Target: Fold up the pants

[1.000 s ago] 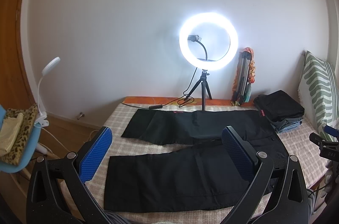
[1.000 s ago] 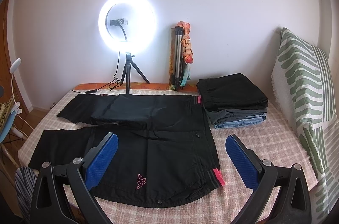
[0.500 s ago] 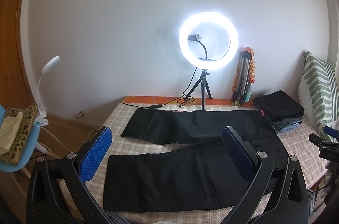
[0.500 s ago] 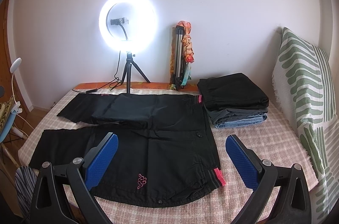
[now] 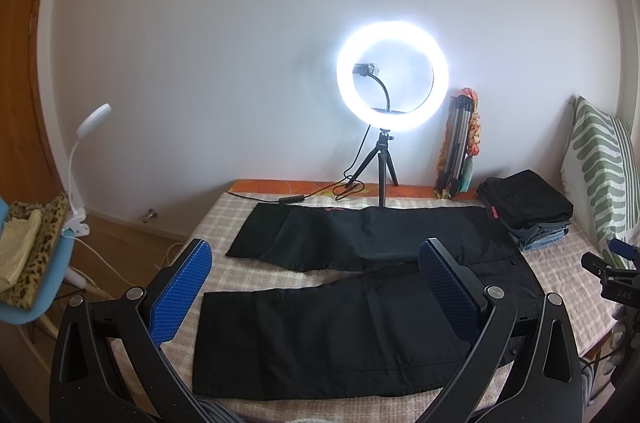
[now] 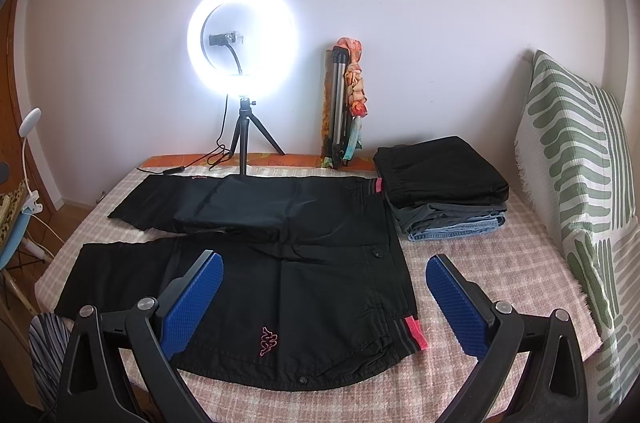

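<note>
The black pants (image 6: 256, 263) lie spread flat on a bed (image 6: 500, 263) covered in a pink-and-white checked cloth. The legs are parted and run toward the left edge, one along the back edge and one along the front. The waistband faces right, with pink tabs at both ends and a small pink logo on the near hip. The fabric looks thin and smooth, with soft creases.

Just right of the waistband, near the back right corner, sits a stack of folded clothes (image 6: 440, 183): black on top, grey and blue denim below. A lit ring light (image 6: 242, 35) on a small tripod stands at the back edge, beside a folded tripod (image 6: 340, 103) wrapped in an orange scarf. A green-striped pillow (image 6: 576, 183) leans along the right edge.

The left gripper (image 5: 312, 287) and right gripper (image 6: 324, 297) both hover above the near leg, jaws wide apart and empty, with ribbed blue pads.
</note>
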{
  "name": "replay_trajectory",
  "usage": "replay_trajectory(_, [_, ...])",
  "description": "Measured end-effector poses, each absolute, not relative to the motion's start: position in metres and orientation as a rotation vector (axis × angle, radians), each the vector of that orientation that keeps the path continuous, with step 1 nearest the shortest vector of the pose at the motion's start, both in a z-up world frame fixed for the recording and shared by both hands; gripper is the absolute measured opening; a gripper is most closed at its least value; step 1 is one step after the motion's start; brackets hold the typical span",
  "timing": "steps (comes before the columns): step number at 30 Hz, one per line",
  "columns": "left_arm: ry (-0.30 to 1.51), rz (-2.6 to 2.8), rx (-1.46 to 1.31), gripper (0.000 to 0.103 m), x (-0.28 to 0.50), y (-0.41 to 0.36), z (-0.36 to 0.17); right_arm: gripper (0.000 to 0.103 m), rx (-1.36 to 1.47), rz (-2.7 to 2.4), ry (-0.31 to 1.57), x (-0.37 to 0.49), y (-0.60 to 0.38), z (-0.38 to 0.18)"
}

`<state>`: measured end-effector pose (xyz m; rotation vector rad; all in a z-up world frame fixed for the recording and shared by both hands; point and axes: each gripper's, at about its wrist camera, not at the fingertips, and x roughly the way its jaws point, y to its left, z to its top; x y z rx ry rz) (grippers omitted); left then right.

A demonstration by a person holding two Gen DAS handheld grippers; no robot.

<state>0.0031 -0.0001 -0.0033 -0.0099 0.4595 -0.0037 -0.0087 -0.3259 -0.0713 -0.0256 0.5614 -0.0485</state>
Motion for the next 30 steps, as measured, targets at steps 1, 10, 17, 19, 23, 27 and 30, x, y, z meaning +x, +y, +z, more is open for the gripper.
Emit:
replay_trajectory(1, [0.461,-0.003,-0.010,0.103,0.0033,-0.0001,-0.0037,0.103,-0.026,-0.048,0.561,-0.0092,-0.3255,-0.0717])
replay_trajectory(10, [0.464,-0.003,-0.015,0.103,0.0047,0.0008,-0.0038,0.103,-0.021,-0.049,0.566,-0.0079,-0.3253,-0.0727])
replay_trajectory(17, [0.464,-0.004,-0.016,0.103,0.0045,0.0008,-0.0036,0.103,-0.022,-0.048,0.567,-0.0077,-0.3253,-0.0727])
replay_trajectory(19, [0.463,-0.003,-0.014,0.103,0.0047,0.0005,-0.0033,0.103,-0.022,-0.048,0.566,-0.0078,-0.3252,-0.0725])
replay_trajectory(23, [0.464,-0.003,-0.015,0.103,0.0046,0.0011,-0.0038,0.103,-0.021,-0.049,0.567,-0.0075,-0.3249,-0.0724])
replay_trajectory(27, [0.464,-0.003,-0.015,0.103,0.0044,0.0009,-0.0039,0.103,-0.021,-0.049,0.568,-0.0073,-0.3250,-0.0721])
replay_trajectory(30, [0.461,-0.001,-0.015,0.103,0.0039,0.0012,-0.0042,0.103,-0.021,-0.049,0.568,-0.0073,-0.3245,-0.0722])
